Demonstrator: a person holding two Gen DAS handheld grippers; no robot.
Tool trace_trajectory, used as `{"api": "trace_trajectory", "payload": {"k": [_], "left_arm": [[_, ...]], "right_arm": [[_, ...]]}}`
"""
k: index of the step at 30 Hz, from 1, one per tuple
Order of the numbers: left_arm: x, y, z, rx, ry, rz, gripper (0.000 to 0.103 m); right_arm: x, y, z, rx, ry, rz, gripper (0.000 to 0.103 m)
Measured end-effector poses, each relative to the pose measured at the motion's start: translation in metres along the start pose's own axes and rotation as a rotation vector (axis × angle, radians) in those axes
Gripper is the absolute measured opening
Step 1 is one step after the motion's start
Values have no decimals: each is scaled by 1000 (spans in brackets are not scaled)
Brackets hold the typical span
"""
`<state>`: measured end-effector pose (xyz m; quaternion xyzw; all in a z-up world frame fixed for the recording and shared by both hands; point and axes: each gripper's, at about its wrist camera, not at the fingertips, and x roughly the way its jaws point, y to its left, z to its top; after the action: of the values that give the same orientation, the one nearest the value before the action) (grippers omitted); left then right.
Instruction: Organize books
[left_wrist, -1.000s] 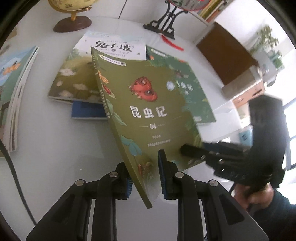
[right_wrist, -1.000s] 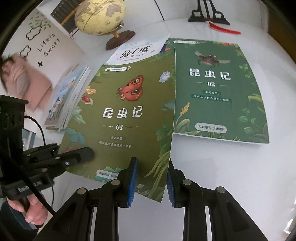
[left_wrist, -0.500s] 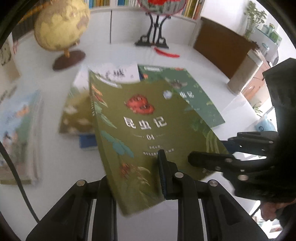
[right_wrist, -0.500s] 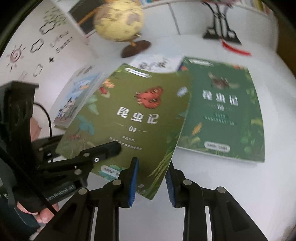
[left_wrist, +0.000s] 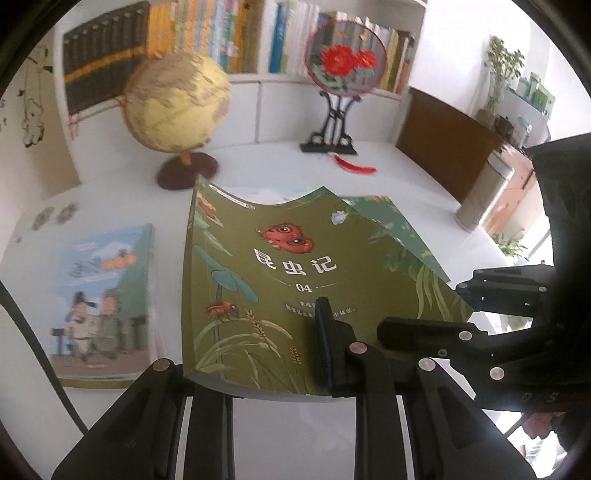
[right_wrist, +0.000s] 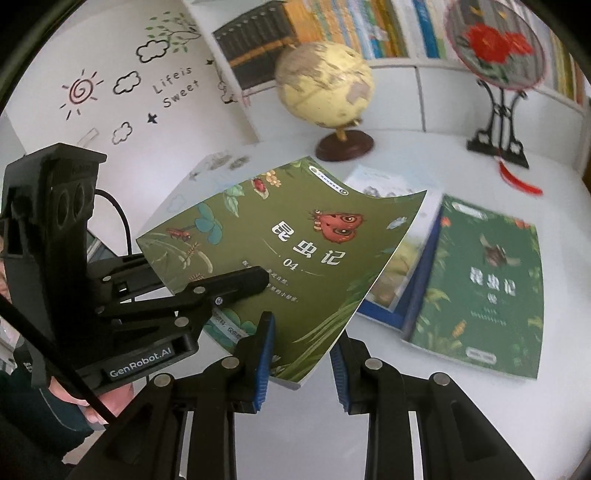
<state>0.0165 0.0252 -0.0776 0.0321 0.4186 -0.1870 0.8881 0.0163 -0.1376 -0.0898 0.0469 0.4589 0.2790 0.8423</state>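
Left gripper (left_wrist: 273, 354): clamped on the near edge of the olive book (left_wrist: 288, 280), one finger on the cover, the other hidden beneath it.
Right gripper (right_wrist: 301, 354): pinching the same book's near right corner, blue pads either side of the page block.
Olive book, volume 04: now clear of the table (left_wrist: 406, 177), held between both pairs of fingers, the cover bowing in the middle. A second ago its far end lay over the other books; since then it has come up and levelled out.
Beyond the right fingers: the dark green book (right_wrist: 480, 280) lies flat, uncovered now, with a blue-edged stack (right_wrist: 413, 295) beside it, just past the lifted book's right edge.
Left of the left fingers: a pale-blue illustrated book (left_wrist: 103, 295), flat on the table.
Farther out: globe (left_wrist: 177, 103), fan on a stand (left_wrist: 345, 59), bookshelf (left_wrist: 240, 33) behind.
Meaning for the task: the lift looks done; the book is free to be carried, likely onto a matching pile or the shelf.
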Motion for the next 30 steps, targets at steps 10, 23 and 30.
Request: {"api": "trace_trajectory", "payload": {"k": [10, 23, 30], "left_arm": [[-37, 108, 6, -87, -75, 109, 20], [6, 209, -15, -234, -25, 63, 20], [19, 227, -32, -330, -7, 18, 20]], "right_arm": [[51, 83, 58, -126, -53, 53, 28], [159, 144, 94, -122, 36, 37, 28], [190, 131, 89, -12, 107, 65, 28]]}}
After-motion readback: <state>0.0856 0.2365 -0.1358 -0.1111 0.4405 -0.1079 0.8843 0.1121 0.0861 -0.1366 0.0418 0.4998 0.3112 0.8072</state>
